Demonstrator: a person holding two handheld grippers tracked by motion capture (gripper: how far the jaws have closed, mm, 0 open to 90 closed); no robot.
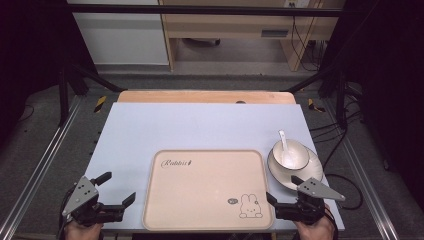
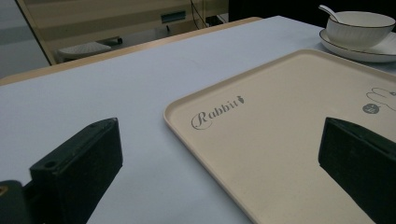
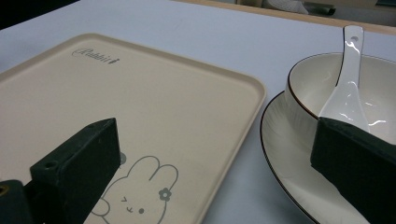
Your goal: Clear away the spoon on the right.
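On the near edge of the surface point(image 1: 150, 125) both grippers sit low and idle, one at each front corner of the beige tray point(image 1: 208, 189). My left gripper point(image 1: 117, 190) has its jaws spread wide with nothing between them, just off the tray's left rim. My right gripper point(image 1: 284, 192) is likewise released, jaws apart, just short of the plate point(image 1: 315, 167).

Through the right gripper view I'm looking straight at the work: a white bowl point(image 3: 317, 88) stands on the plate, to the right of the tray and apart from its rim, with a white spoon point(image 3: 348, 79) leaning inside it, handle up and pointing away. One jaw frames the tray's rabbit print, the other covers the plate's near side.

I read this as the start, nothing gripped yet. Next I'd ease the right gripper forward and up to the bowl or plate rim, close gently, and lift it level so the spoon doesn't slide out.
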